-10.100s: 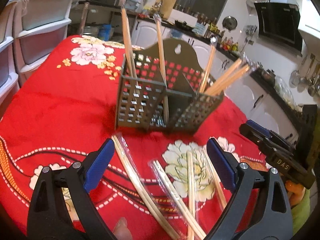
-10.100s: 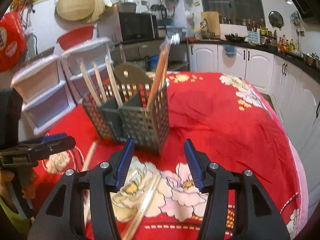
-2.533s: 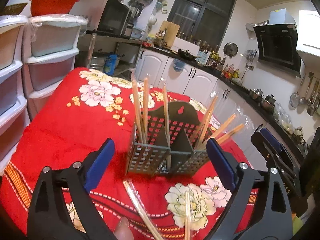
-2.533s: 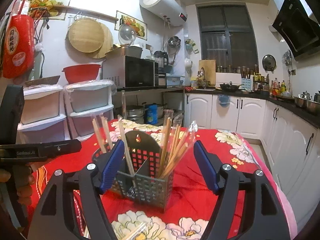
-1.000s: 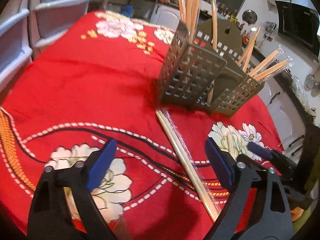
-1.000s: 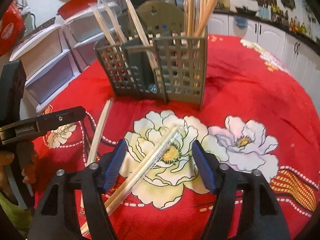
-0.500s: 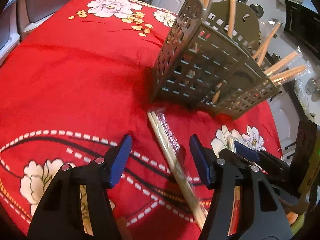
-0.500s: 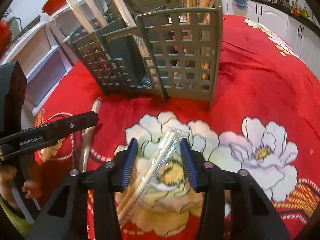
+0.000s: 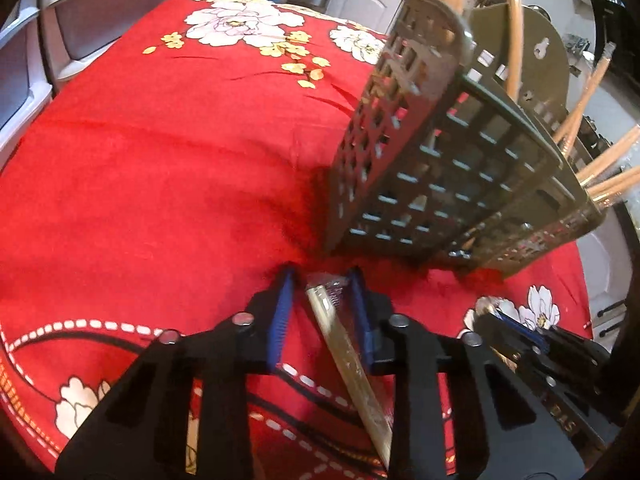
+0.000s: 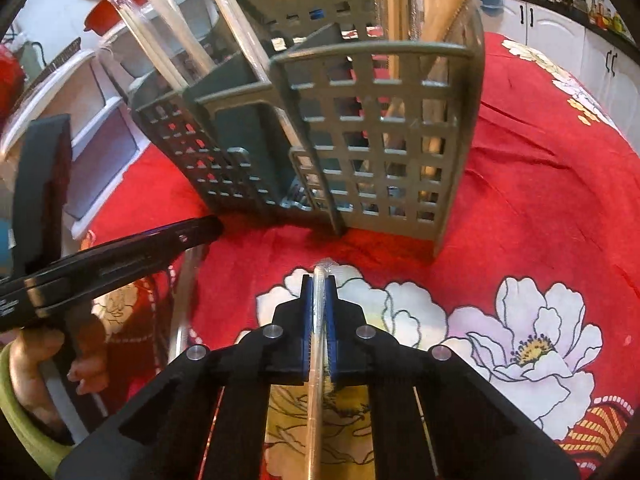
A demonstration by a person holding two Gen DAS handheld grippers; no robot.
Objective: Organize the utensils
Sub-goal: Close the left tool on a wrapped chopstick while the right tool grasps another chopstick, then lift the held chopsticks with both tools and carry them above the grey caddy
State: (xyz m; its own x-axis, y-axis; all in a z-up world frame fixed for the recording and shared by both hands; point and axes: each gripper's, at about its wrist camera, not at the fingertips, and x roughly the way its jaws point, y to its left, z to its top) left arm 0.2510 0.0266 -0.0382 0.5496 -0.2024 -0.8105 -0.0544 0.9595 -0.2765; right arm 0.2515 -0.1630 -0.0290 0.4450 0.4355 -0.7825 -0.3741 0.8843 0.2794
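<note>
While the red flowered cloth on the tabletop (image 9: 168, 152) fills both views, the grey lattice utensil holder (image 10: 360, 128) stands in the upper middle of the right wrist picture and at the upper right of the left wrist one, its compartments packed with wrapped chopsticks (image 10: 432, 12) leaning out at the top. Down at lower centre of the right view, the right gripper (image 10: 319, 284) has just been closing and its blue fingers (image 10: 306, 320) are now clamped on a plastic-sleeved chopstick pair (image 10: 316, 400) lying on the white flower print. Over in the left view, the left gripper (image 9: 322, 280) has been closing too; another sleeved chopstick pair (image 9: 344, 360) lies between its fingers (image 9: 280, 320), a gap showing on the left side.
</note>
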